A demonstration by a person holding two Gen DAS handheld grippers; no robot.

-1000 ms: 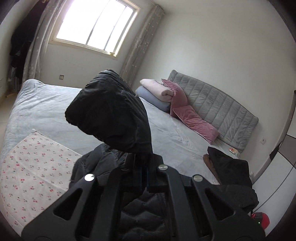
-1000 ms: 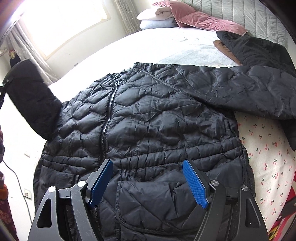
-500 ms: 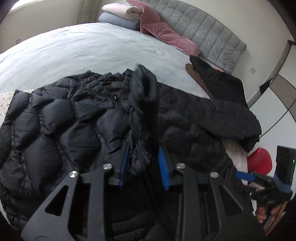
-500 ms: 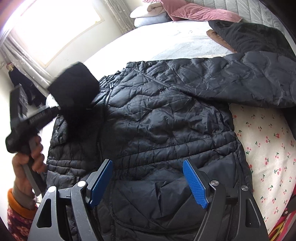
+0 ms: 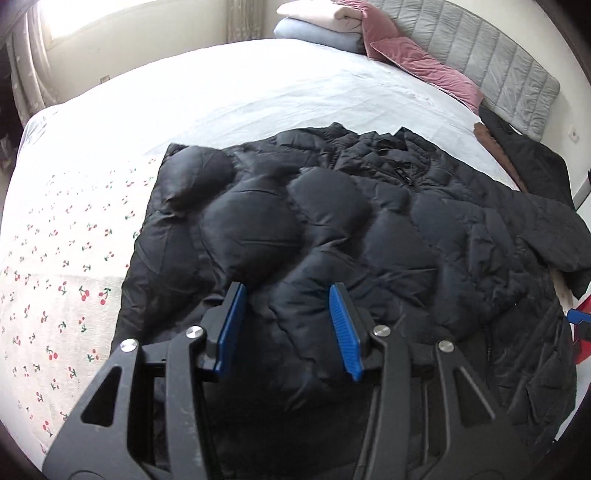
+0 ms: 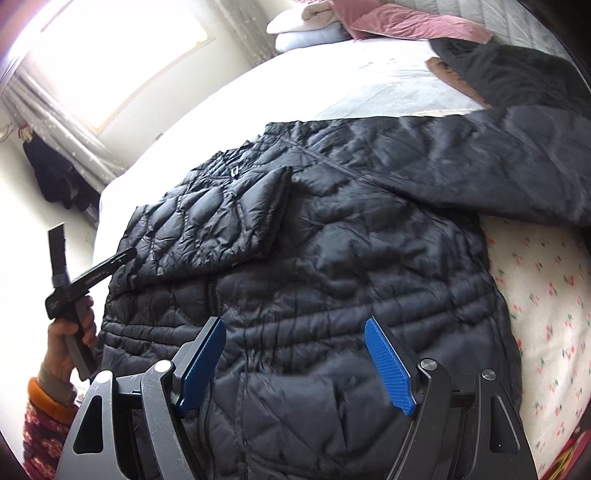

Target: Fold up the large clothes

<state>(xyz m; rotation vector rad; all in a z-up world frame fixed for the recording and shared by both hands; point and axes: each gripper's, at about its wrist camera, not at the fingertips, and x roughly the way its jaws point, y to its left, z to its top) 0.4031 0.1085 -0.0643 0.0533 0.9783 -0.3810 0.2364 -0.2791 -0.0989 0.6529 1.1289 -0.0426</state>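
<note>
A black quilted puffer jacket (image 6: 332, 251) lies front-up on the bed, zipper closed. One sleeve (image 6: 221, 225) is folded across the chest; it also shows in the left wrist view (image 5: 258, 221). The other sleeve (image 6: 480, 170) stretches out to the right. My left gripper (image 5: 286, 325) is open and empty, just above the folded sleeve. It also shows from the side at the jacket's left edge in the right wrist view (image 6: 92, 273). My right gripper (image 6: 295, 365) is open and empty over the jacket's hem.
The jacket rests on a cherry-print cloth (image 5: 62, 258) over a grey bed sheet (image 5: 258, 85). Folded blankets and pink pillows (image 5: 369, 33) lie by the grey headboard (image 5: 498, 55). Another dark garment (image 6: 517, 70) lies at the far right. A window (image 6: 110, 62) is behind.
My left gripper carried the sleeve down across the jacket's chest, opened and let it go. The sleeve now lies flat. My right gripper stayed open over the hem.
</note>
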